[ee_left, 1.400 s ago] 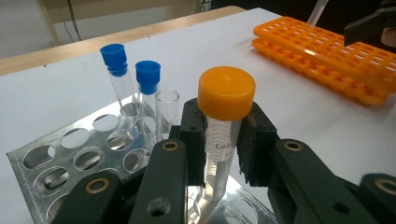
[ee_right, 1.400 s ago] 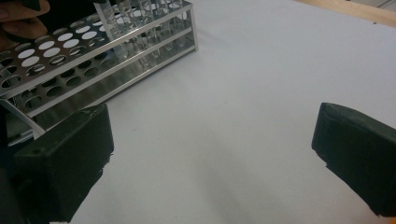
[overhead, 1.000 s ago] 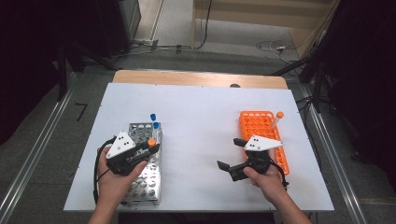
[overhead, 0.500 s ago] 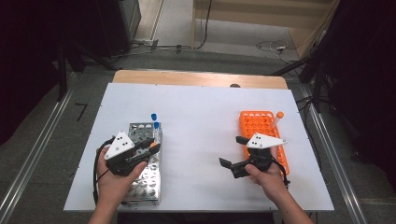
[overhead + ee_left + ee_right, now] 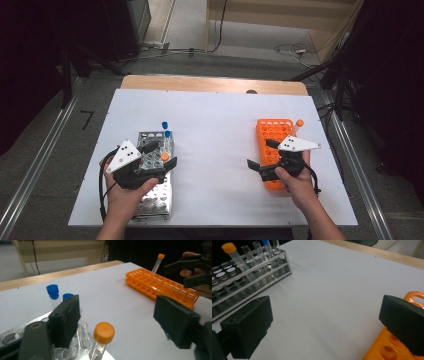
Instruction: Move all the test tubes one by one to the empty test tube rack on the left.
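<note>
Orange caps mark the tubes we are working with. One orange-capped tube (image 5: 101, 342) stands upright in our metal rack (image 5: 156, 200), at the near left of the white table (image 5: 220, 110). In the left gripper view it rises between the two black jaws of our left gripper (image 5: 161, 155), nearer the left jaw, with clear air on both sides of the cap. Those jaws have just been opening and now stand wide, so the tube is loose in its hole and we grip nothing. Two blue-capped tubes (image 5: 53, 293) stand in the same rack just beyond it, along with a couple of bare glass tubes beside the left jaw.

Our left hand (image 5: 125, 192) sits over the near end of the metal rack, which lies lengthwise away from us.

On the right side of the table lies the orange rack (image 5: 272, 132), well apart from the metal one. A second orange-capped tube (image 5: 298, 125) stands tilted at its far right corner. Our right gripper (image 5: 260, 155) hovers over the near left edge of this rack, its jaws spread wide with bare white tabletop between them. In the right gripper view one jaw hangs above the orange rack's holes and the other over the table.
</note>
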Available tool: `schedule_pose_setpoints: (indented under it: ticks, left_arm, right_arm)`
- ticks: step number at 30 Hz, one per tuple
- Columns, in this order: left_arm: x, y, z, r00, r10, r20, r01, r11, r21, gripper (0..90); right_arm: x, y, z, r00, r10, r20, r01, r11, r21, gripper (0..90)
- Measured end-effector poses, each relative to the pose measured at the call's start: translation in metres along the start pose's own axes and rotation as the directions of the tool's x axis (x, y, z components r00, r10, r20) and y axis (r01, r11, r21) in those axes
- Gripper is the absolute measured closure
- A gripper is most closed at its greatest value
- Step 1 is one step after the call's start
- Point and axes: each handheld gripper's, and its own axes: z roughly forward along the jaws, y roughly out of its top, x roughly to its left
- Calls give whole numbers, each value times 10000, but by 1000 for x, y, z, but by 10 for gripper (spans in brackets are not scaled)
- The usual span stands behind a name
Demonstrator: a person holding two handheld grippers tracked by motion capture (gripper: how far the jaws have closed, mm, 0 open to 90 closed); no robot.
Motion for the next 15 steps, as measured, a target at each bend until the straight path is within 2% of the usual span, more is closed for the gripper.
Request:
schedule_pose_setpoints:
  ticks: [7,11,15]
  left_arm:
    - [-6,1,7,9999,0,161,-3,9999,154,20]
    - [-9,0,10,9987,26,518,-33,9999,151,0]
    - [-12,0,12,9981,80,613,-88,9999,127,0]
  right_arm:
    - [-20,-4,-9,9985,200,511,-205,9997,90,0]
    - [-32,-7,-12,9968,405,688,-413,9991,103,0]
    - [-43,-11,-17,9948,630,801,-640,9979,88,0]
